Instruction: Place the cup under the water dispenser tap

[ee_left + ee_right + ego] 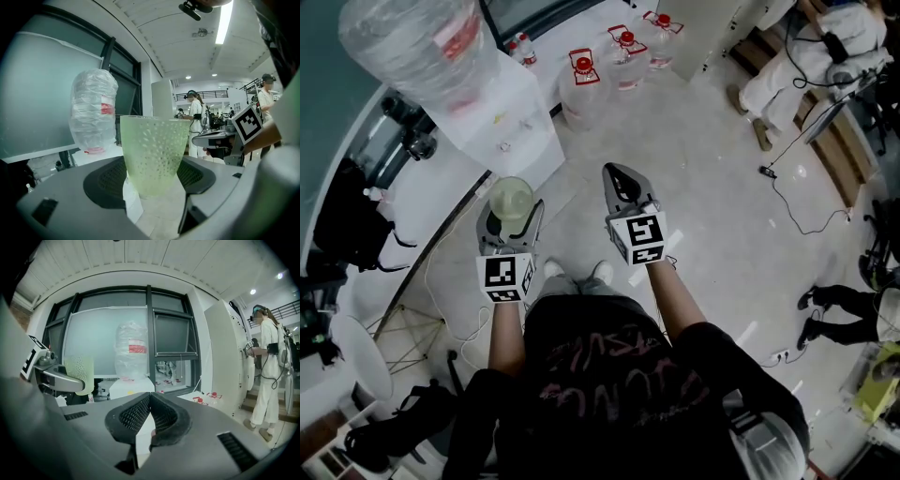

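Note:
A pale green dimpled cup (pixel 511 197) (pixel 152 152) stands upright between the pads of my left gripper (pixel 512 212) (pixel 152 177), which is shut on its lower part. The white water dispenser (pixel 514 127) (pixel 130 386), with a big clear bottle (pixel 412 42) (pixel 93 110) (pixel 132 350) on top, stands ahead and slightly left of the cup, apart from it. I cannot make out its tap. My right gripper (pixel 621 176) (pixel 149 397) is to the right of the cup with its pads pressed together and nothing between them. The right gripper view shows the cup (pixel 80 373) at its left.
Several spare water jugs with red caps (pixel 584 77) (pixel 213 397) stand on the floor beyond the dispenser. A person in white (pixel 802 52) (pixel 268 376) stands at the right. A cable (pixel 787 192) lies on the floor. Dark bags (pixel 352 225) sit at the left.

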{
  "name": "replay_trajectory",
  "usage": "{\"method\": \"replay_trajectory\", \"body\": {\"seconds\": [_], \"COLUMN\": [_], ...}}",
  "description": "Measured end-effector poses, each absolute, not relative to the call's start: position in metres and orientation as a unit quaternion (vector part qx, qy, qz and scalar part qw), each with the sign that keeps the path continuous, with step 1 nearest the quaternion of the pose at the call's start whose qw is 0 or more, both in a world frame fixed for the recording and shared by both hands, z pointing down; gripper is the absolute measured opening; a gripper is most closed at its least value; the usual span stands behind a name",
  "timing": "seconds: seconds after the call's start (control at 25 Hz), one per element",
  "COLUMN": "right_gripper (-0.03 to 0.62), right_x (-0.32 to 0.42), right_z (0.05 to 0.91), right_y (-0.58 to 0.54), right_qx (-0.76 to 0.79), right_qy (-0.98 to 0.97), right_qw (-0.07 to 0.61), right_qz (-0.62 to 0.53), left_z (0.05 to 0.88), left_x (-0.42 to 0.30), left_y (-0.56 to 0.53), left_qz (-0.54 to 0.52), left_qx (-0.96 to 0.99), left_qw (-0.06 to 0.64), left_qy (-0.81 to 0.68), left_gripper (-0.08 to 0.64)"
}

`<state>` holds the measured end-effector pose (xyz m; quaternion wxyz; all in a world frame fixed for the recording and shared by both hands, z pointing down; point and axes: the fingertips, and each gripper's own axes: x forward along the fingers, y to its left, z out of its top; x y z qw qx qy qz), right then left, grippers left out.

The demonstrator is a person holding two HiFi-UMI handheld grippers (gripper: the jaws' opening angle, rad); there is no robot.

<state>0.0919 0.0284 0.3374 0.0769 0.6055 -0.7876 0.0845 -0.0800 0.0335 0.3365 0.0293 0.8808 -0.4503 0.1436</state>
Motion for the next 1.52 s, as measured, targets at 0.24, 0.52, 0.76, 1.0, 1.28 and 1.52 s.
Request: {"method": "replay_trajectory", "body": {"seconds": [0.24,0.52,0.76,1.0,1.28,1.52], "right_gripper": [0.014,0.014,0.014,0.014,0.014,0.014], "right_x": [0.095,0.090,0.077,0.056,0.045,0.048], "right_z": [0.348,0.356,0.362,0.367,0.387,0.405], "right_y": [0.002,-0.044,-0.091,-0.129,-0.152,-0.161], "right_qx": [0.607,0.607,0.608,0.598,0.598,0.602], "right_qy": [-0.785,-0.784,-0.782,-0.788,-0.785,-0.780], "right_qw": [0.086,0.089,0.098,0.114,0.120,0.130], "right_qz": [0.089,0.095,0.094,0.091,0.104,0.115], "left_z": [0.349,0.360,0.373,0.381,0.398,0.415], "left_x": [-0.075,-0.073,-0.079,-0.083,-0.089,-0.091], "left_y": [0.007,-0.040,-0.084,-0.115,-0.143,-0.149], "left_qz": [0.146,0.142,0.139,0.137,0.143,0.144], "left_qx": [0.884,0.888,0.896,0.904,0.911,0.911], "left_qw": [0.039,0.051,0.062,0.072,0.067,0.085], "left_qy": [-0.443,-0.435,-0.418,-0.399,-0.380,-0.376], "left_gripper": [0.344,0.344,0.344,0.344,0.344,0.344]}}
